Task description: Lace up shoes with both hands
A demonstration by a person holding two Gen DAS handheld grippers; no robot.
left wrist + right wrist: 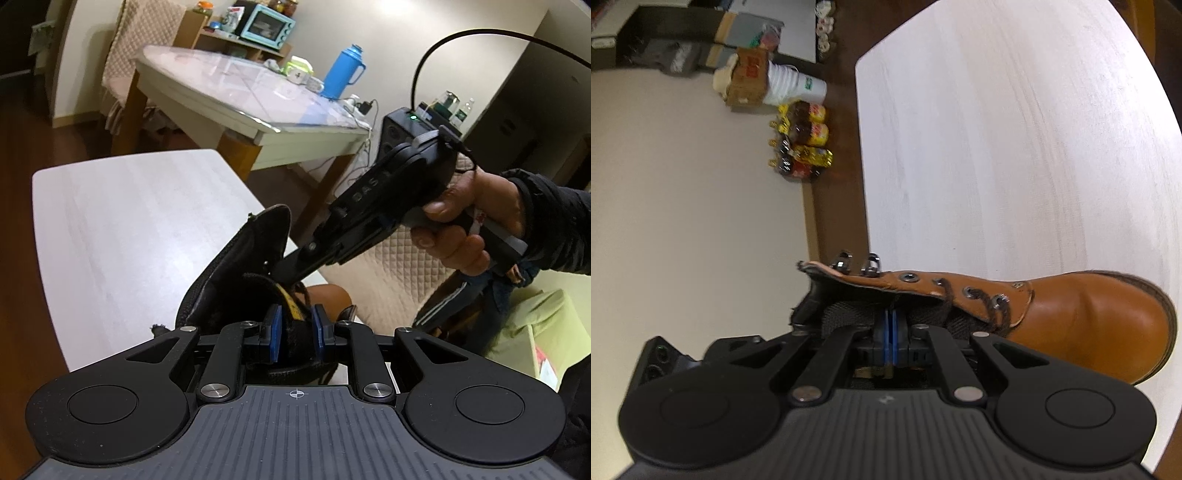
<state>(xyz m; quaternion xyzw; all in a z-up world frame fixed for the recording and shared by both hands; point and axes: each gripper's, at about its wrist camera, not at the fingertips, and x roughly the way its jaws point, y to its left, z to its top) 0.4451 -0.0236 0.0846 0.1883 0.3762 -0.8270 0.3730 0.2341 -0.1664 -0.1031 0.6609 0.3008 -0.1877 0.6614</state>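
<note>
We see a tan leather boot (pixel 1082 317) lying on the white table (pixel 1015 147), toe to the right in the right wrist view, its near side cut off behind the gripper body. A dark lace (pixel 993 314) runs through the lower eyelets; the upper eyelets and the two metal hooks (pixel 857 264) near the collar are bare. Where the lace ends go we cannot make out.

The right gripper (pixel 890 332) has its blue pads pressed together just at the boot's opening, under the tan flap. Whether a strand is pinched between them we cannot tell; the pads hide that spot. In the left wrist view its black fingers reach into the boot's mouth, with a hand (pixel 461 229) and dark sleeve behind.

The left gripper (pixel 295 332) clamps the boot's dark padded tongue (pixel 295 328) between its blue pads. In that view the boot shows mostly as a dark interior, with a yellow strip and a bit of lace just beyond the pads; the toe is hidden. A larger table (pixel 258 99) with a blue flask (pixel 341 72) stands far behind, somewhat blurred.
</note>
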